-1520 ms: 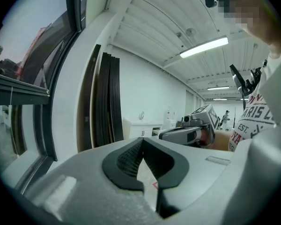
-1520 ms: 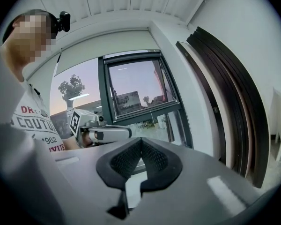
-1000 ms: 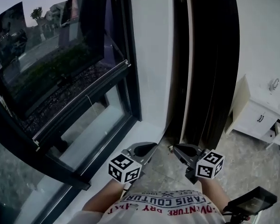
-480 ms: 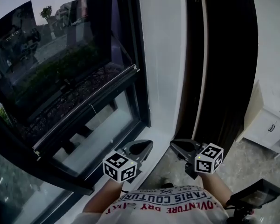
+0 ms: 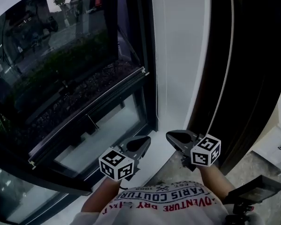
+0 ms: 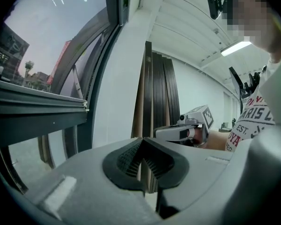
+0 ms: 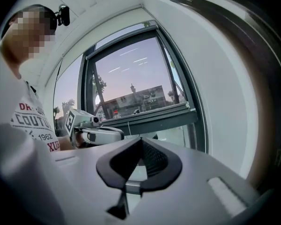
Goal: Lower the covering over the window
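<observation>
A tall dark-framed window (image 5: 61, 55) fills the left of the head view, its sash bar (image 5: 98, 102) tilted outward. No lowered covering shows over the glass. Right of a white wall strip (image 5: 178, 55) hangs a stack of dark vertical slats (image 5: 253, 69), also seen in the left gripper view as dark slats (image 6: 159, 102). My left gripper (image 5: 143, 143) and right gripper (image 5: 173, 136) are side by side in front of the wall strip, both shut and empty. Each shows in the other's view: the right gripper (image 6: 178, 132) and the left gripper (image 7: 100, 134).
A white sill (image 5: 154, 156) runs below the window, with stone floor (image 5: 173, 175) beneath my grippers. A white cabinet (image 5: 276, 146) sits at the right edge, and a dark device on a stand (image 5: 253, 191) is at the bottom right.
Both grippers have moved forward together toward the wall strip and window. The cabinet has slid to the right edge of the head view. The jaws have stayed shut.
</observation>
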`<state>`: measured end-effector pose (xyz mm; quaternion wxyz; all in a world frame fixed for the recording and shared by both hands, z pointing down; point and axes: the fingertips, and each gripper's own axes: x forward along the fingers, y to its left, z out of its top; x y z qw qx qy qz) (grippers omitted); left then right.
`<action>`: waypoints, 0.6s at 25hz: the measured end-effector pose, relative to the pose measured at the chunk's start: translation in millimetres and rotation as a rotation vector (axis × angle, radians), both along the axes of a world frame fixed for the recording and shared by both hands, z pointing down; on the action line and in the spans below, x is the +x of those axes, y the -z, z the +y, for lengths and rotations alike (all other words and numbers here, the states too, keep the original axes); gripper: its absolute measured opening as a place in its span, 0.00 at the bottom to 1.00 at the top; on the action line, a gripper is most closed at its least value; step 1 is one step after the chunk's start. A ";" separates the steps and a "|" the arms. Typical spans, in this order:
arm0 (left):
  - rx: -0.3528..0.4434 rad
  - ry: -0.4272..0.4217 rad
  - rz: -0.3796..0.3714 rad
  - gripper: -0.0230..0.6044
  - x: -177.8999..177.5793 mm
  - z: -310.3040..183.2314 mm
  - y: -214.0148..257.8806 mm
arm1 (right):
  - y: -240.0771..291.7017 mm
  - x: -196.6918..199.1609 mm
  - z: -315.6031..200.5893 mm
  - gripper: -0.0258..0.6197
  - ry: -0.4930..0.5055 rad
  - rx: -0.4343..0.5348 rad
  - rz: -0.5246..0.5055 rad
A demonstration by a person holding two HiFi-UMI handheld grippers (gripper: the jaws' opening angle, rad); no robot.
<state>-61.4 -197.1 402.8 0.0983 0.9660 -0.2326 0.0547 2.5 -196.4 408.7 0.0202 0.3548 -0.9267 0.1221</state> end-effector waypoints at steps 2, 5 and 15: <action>0.006 0.027 -0.001 0.04 0.2 -19.6 3.3 | 6.1 1.1 -28.8 0.05 0.010 0.027 0.028; 0.011 0.063 -0.005 0.04 0.8 -45.7 4.4 | 13.8 2.2 -69.6 0.05 0.015 0.063 0.051; 0.003 0.178 -0.017 0.04 -2.3 -116.8 -7.8 | 36.1 6.4 -190.0 0.06 0.025 0.158 0.050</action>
